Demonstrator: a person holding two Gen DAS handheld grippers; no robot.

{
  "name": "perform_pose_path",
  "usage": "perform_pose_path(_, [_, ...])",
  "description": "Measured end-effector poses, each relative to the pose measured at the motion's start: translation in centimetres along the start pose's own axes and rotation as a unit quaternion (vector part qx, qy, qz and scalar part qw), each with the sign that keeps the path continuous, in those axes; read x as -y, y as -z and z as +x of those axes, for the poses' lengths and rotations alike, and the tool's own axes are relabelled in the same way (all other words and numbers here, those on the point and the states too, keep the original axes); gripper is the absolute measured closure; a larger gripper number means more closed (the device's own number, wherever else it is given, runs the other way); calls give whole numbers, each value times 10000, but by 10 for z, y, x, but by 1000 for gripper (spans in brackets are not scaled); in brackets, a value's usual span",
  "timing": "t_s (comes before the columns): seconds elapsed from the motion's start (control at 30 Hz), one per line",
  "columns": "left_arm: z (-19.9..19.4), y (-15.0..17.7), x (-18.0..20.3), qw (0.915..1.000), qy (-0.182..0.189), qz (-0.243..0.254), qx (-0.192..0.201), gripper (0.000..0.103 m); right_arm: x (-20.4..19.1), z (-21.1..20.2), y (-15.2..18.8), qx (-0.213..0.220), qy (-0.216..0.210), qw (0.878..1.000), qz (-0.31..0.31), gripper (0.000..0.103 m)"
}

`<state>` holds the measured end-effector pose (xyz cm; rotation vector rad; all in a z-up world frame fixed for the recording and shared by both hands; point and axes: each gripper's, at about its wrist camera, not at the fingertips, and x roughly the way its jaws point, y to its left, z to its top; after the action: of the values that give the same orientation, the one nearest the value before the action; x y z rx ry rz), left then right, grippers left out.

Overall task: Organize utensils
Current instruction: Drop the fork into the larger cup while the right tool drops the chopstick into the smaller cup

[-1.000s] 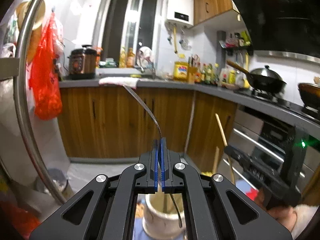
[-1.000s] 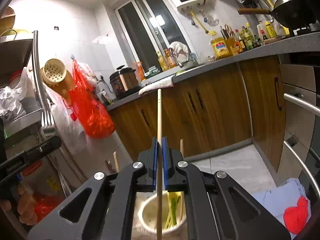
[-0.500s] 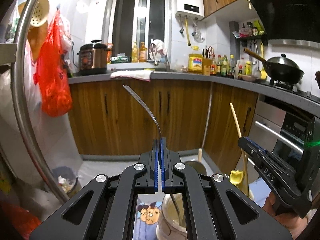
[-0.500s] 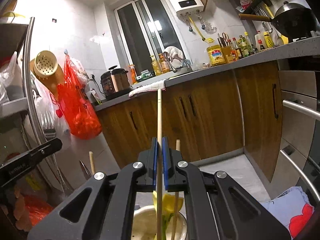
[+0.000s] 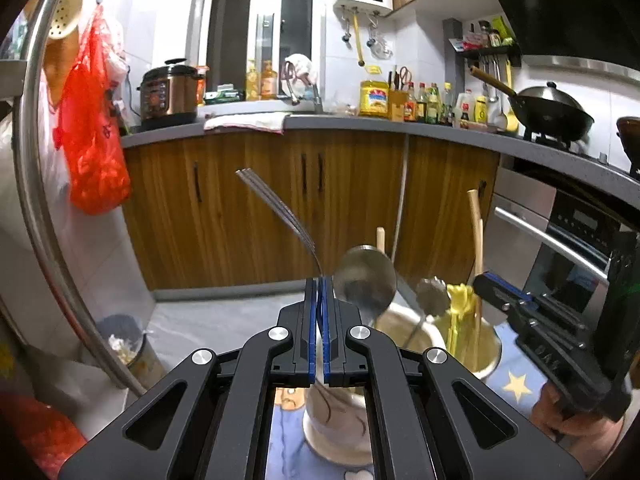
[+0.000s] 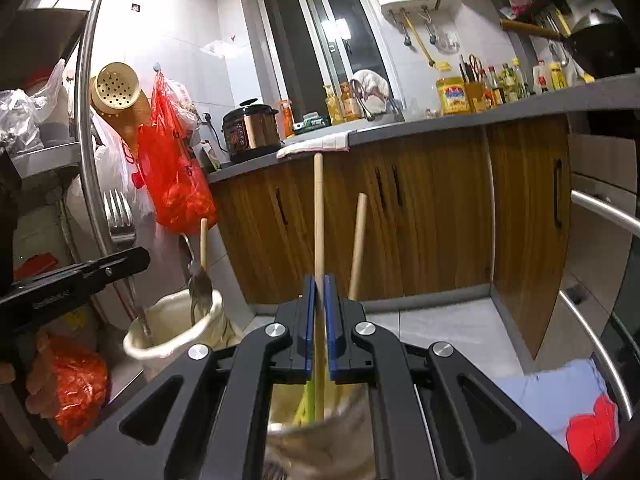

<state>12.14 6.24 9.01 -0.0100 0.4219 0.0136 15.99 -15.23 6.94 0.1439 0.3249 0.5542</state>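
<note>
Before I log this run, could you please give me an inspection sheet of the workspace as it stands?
Surface: patterned blue cloth with a star print under the holders.
Job's things: fork, tines up; wooden stick; white holder with ladle; second holder with yellow and wooden utensils.
Clutter: red plastic bag hanging; bin on the floor.
Grippers: left claw shut on the fork's handle; right claw shut on the wooden stick, above the second holder.
Cables: nothing seen.
Surroundings: wooden cabinets, grey counter, rice cooker, wok, oven on the right.
</note>
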Motion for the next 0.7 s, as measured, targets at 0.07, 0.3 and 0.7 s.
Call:
perform_pose_path(0.07, [-1,2,1,10000,25,-10,-33,100,2,-9,3,4,24,10000,-2,98])
perform_pose_path(0.3, [-1,12,8,9998,58,60,-180,100,3,-22,9,-203,196,9996,-38,98])
perform_pose_path(0.7, [-1,23,14,9995,12,136,-286,100,-9,-30,18,-373,325,9982,-335,98])
